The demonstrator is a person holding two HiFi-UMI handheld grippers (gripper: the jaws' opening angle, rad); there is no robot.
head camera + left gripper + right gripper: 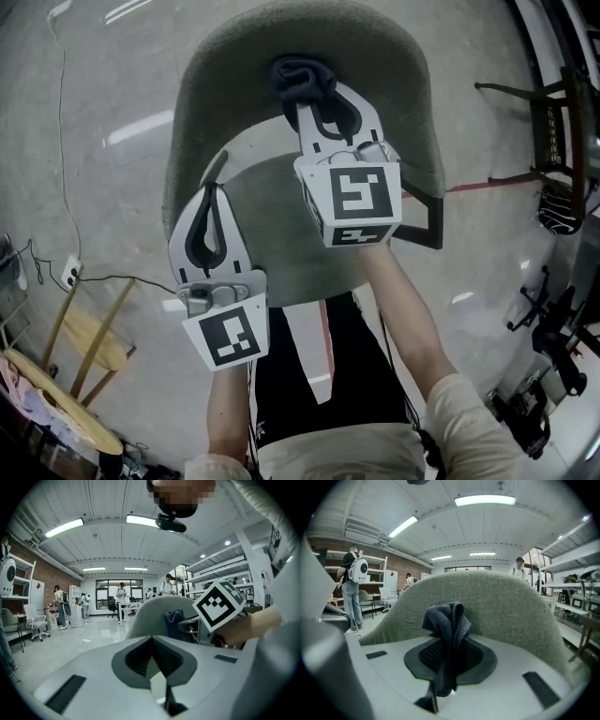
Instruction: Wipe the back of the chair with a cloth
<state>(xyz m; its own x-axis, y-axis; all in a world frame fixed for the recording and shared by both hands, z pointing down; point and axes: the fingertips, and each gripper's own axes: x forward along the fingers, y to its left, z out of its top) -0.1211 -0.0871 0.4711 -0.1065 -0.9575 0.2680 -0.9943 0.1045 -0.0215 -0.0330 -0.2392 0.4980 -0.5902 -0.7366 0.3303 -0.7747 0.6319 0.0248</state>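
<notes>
A chair with a curved grey-green fabric back [234,66] stands right in front of me, its seat [272,225] below the grippers. My right gripper [307,94] is shut on a dark blue cloth [302,77], and the bunched cloth lies against the inner face of the back near its top. In the right gripper view the cloth [447,620] hangs between the jaws of that gripper [449,644], with the chair back [506,606] just behind. My left gripper [212,187] is shut with nothing in it, at the back's left edge. From the left gripper [152,641] the cloth [174,618] shows to the right.
A wooden chair [553,141] stands at the right, wooden stools [84,337] at the lower left. A power strip [70,273] with a cable lies on the floor. Black equipment [544,375] sits at the lower right. People [352,588] and shelves [576,602] stand farther off.
</notes>
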